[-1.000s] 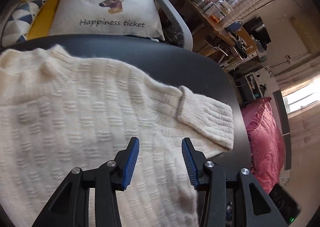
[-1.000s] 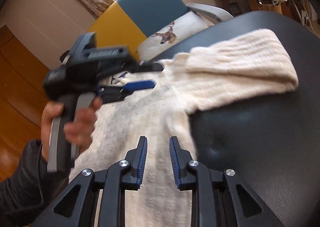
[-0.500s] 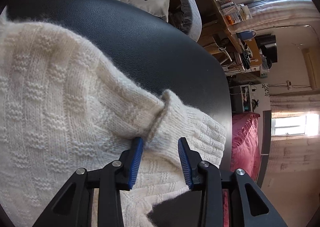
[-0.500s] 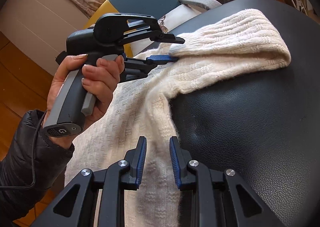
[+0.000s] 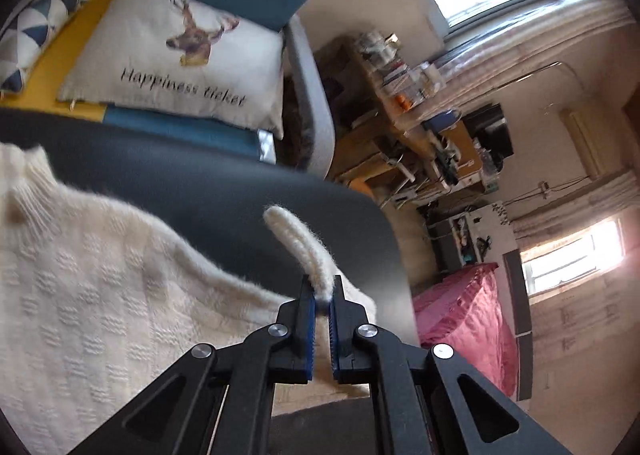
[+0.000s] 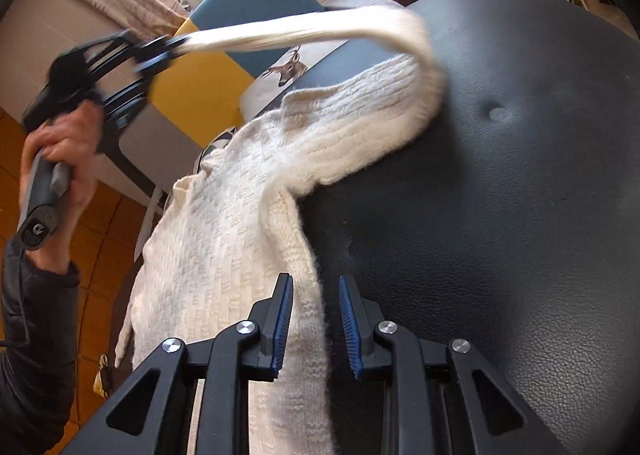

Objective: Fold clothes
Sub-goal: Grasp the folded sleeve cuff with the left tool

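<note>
The cream knitted sweater (image 6: 224,239) is lying spread across the black padded worktop (image 6: 520,183), filling the lower left of the left wrist view and running from the bottom centre up to the middle of the right wrist view. The left gripper (image 5: 322,297) is clenching the sweater's sleeve cuff (image 5: 298,245), which is rising from its blue pads toward the frame centre; in the right wrist view this gripper (image 6: 170,49) is sitting at upper left, with the sleeve (image 6: 312,29) stretching in a blurred arc to the upper right. The right gripper (image 6: 316,321) is hanging released at the bottom centre, jaws apart over the sweater's edge. A deer-print cushion (image 5: 176,59) is resting on the chair at upper left.
</note>
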Available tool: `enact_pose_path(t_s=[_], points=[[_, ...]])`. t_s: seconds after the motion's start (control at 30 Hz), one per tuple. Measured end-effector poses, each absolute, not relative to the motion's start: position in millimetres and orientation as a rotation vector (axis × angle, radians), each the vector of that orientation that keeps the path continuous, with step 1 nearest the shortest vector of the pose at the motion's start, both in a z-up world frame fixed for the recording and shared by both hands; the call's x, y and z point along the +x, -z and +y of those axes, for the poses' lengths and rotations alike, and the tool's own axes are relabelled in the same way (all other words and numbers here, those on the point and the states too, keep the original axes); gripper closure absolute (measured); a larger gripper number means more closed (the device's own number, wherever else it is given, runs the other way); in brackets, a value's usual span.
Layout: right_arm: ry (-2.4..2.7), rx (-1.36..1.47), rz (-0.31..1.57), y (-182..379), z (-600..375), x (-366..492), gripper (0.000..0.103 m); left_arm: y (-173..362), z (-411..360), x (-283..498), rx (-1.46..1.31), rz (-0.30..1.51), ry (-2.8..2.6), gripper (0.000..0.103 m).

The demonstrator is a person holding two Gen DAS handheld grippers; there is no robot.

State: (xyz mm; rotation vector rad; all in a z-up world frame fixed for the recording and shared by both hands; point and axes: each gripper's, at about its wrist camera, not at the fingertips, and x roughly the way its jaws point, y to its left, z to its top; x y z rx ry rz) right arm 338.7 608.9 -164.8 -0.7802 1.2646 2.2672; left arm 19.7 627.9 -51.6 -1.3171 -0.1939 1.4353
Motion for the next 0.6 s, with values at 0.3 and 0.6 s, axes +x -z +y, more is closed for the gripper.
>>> enact_pose_path(t_s=[0.3, 0.6], points=[[-2.278, -0.724, 1.326, 152, 606, 326, 0.079, -3, 490, -96, -1.144, -0.248, -1.72, 0.098], [-2.129, -0.388, 1.977, 173, 627, 309, 0.072, 63, 412, -140, -1.283, -0.247, -1.79, 0.098]])
